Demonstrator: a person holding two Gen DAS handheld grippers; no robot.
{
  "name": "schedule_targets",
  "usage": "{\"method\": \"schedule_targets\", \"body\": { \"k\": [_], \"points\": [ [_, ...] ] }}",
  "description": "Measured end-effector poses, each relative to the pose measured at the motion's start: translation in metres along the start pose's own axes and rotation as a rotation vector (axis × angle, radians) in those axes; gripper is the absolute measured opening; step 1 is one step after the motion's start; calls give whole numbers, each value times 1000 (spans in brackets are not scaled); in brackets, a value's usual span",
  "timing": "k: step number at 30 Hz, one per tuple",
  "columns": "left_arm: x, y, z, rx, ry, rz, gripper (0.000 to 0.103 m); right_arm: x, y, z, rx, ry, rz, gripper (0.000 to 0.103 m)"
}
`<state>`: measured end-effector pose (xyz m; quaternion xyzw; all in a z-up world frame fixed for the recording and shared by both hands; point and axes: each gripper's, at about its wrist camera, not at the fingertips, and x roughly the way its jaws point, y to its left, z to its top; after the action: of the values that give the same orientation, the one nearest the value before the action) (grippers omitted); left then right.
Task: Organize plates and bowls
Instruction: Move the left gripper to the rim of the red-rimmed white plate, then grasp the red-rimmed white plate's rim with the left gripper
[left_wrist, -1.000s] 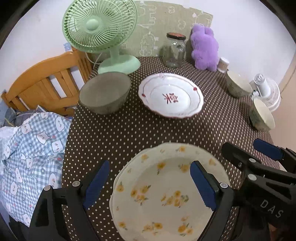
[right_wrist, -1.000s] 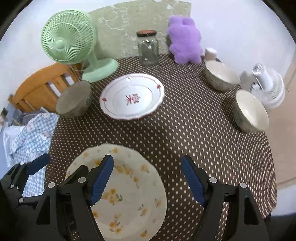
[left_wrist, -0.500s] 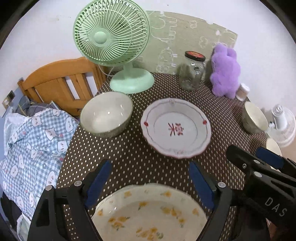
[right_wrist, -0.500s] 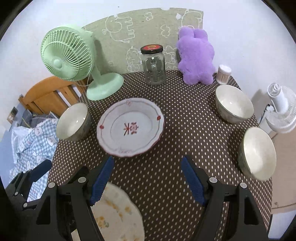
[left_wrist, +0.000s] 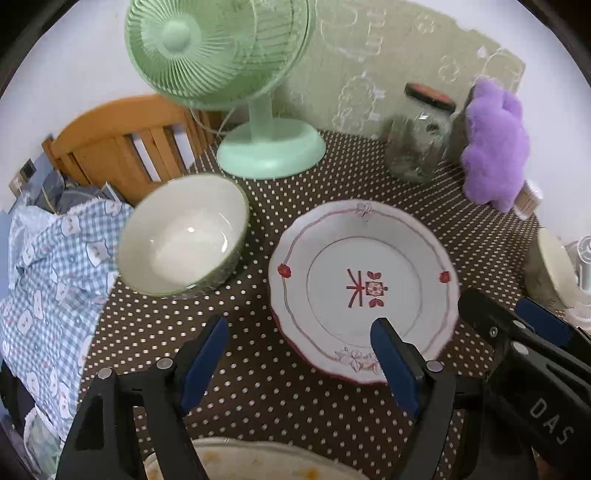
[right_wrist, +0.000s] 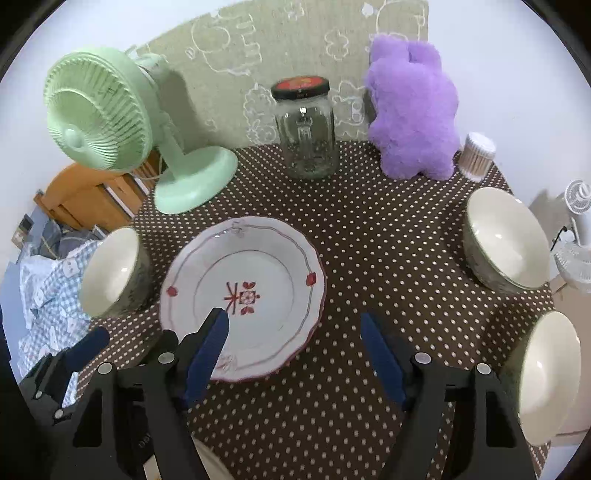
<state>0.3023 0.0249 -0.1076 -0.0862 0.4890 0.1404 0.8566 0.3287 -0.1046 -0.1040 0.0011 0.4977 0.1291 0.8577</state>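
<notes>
From my right wrist camera, the scalloped plate (right_wrist: 242, 295) lies on the dotted tablecloth (right_wrist: 369, 251), with one bowl (right_wrist: 110, 271) just beside it on the left and two bowls (right_wrist: 506, 238) (right_wrist: 546, 369) well apart on the right. Behind the plate stand the desk fan (right_wrist: 110, 125), glass jar (right_wrist: 304, 129), plush toy (right_wrist: 413, 110) and cotton swab tub (right_wrist: 476, 155), left to right

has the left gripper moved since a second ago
Yes. The left gripper has moved forward toward the fan: it hung over the yellow plate, now at the red plate. Its jaws have been closing, empty.
</notes>
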Motion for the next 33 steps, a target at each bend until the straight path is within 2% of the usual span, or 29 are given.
{"method": "schedule_targets", "body": {
  "k": [6,11,15,18,27,33],
  "points": [
    [35,0,6,-4,54,-10,66,35,-2,7,6,37,-5,62],
    [52,0,9,-8,75,9,62,61,-5,12,17,76,-10,55],
    [64,-1,7,-11,95,10,52,77,-6,14,17,98,-23,41],
    [66,0,10,-15,84,23,49,89,-7,13,17,118,-17,32],
    [70,-7,12,14,102,33,44,92,-7,12,12,125,-32,31],
    [60,-19,-3,84,128,16,43,76,-17,1,26,135,-43,30]
  ]
}}
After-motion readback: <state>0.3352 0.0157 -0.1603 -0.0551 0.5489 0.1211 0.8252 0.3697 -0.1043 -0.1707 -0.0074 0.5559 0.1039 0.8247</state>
